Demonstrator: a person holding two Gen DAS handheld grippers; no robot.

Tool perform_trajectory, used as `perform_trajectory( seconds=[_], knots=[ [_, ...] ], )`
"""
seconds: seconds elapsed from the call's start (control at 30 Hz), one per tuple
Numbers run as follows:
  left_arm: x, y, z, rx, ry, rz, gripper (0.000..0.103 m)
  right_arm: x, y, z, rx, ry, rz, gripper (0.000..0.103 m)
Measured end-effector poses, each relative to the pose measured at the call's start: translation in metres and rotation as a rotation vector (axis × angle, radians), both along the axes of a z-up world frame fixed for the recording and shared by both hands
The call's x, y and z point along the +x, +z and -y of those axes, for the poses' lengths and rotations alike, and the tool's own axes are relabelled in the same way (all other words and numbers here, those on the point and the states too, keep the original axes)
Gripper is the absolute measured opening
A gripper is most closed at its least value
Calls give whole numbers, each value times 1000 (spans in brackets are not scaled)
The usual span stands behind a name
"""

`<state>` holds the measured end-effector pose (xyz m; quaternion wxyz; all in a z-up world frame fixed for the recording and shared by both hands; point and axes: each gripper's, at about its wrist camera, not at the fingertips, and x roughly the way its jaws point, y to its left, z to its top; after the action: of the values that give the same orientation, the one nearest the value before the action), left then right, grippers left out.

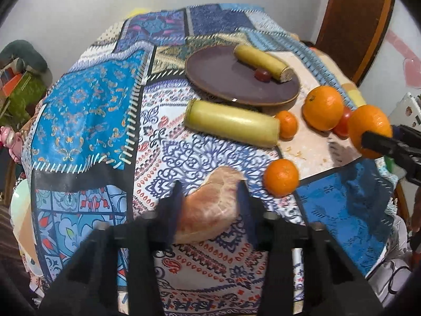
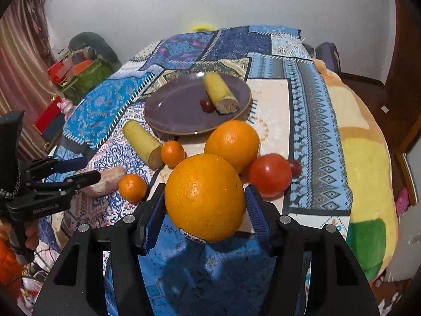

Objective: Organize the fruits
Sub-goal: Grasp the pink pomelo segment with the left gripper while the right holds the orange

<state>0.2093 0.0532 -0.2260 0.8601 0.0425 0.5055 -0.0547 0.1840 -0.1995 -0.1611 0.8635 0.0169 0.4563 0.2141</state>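
The left gripper [image 1: 210, 197] is clamped on a peeled citrus wedge [image 1: 210, 210], its pale pink flesh pressed between both pads and lifted off the patterned cloth [image 1: 86, 121] that covers the table. The right gripper [image 2: 205, 200] grips a big orange [image 2: 205, 197] with a sticker on its underside, its ribbed blue pads squeezing it on both sides above a plain blue patch of cloth near the table's front edge. In the right wrist view the left gripper sits at the left, its fingers closed on the wedge. Just beyond the wedge a small mandarin [image 1: 281, 177] rests on the cloth. Further in, toward the middle of the table, a cut length of pale yellow banana [image 1: 231, 123] lies on its side, with a 2nd small mandarin [image 1: 288, 124] touching its cut end. Right of that mandarin stands a 2nd big orange [image 1: 323, 108], and a red tomato [image 2: 269, 175] sits against it, with a small dark red fruit [image 2: 294, 168] just beside the tomato. Behind these lies a dark purple plate [image 1: 218, 71], toward the far side of the table; on it rest another cut banana piece [image 1: 263, 63] and 1 small dark red fruit [image 1: 262, 75] touching it. The table's right edge is draped with a yellow, orange and green blanket [image 2: 365, 158].
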Motion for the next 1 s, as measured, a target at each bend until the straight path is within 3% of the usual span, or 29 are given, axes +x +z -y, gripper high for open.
perform_trajectory(
  seconds=[0.13, 0.17, 0.2, 0.27, 0.4, 0.5, 0.73, 0.8, 0.87, 1.0],
  knots=[
    [8, -3, -12, -40, -3, -32, 35, 3, -2, 2, 3, -3, -3, 56],
    [8, -2, -14, -31, -3, -31, 43, 3, -3, 2, 6, -2, -5, 56],
    [8, -1, -17, -22, -4, -27, 60, 4, -3, 2, 8, 0, -7, 56],
    [5, 0, -21, -12, -10, -19, 82, 5, -4, 2, 9, 3, -9, 56],
    [0, -8, -20, 60, -70, -45, 87, 7, -5, 1, 12, 8, -13, 56],
    [-4, -20, -15, 139, -113, -51, 98, 9, -8, 0, 15, 11, -19, 56],
    [13, -27, -9, 145, -117, -29, 95, 14, -14, -3, 11, 18, -37, 56],
    [21, -31, -8, 96, -122, -50, 77, 16, -14, -3, 8, 19, -37, 56],
    [28, -35, -10, 41, -102, -73, 66, 17, -13, -4, 5, 22, -32, 56],
    [39, -36, -18, -26, -33, -71, 51, 21, -10, -4, 7, 22, -20, 56]
  ],
)
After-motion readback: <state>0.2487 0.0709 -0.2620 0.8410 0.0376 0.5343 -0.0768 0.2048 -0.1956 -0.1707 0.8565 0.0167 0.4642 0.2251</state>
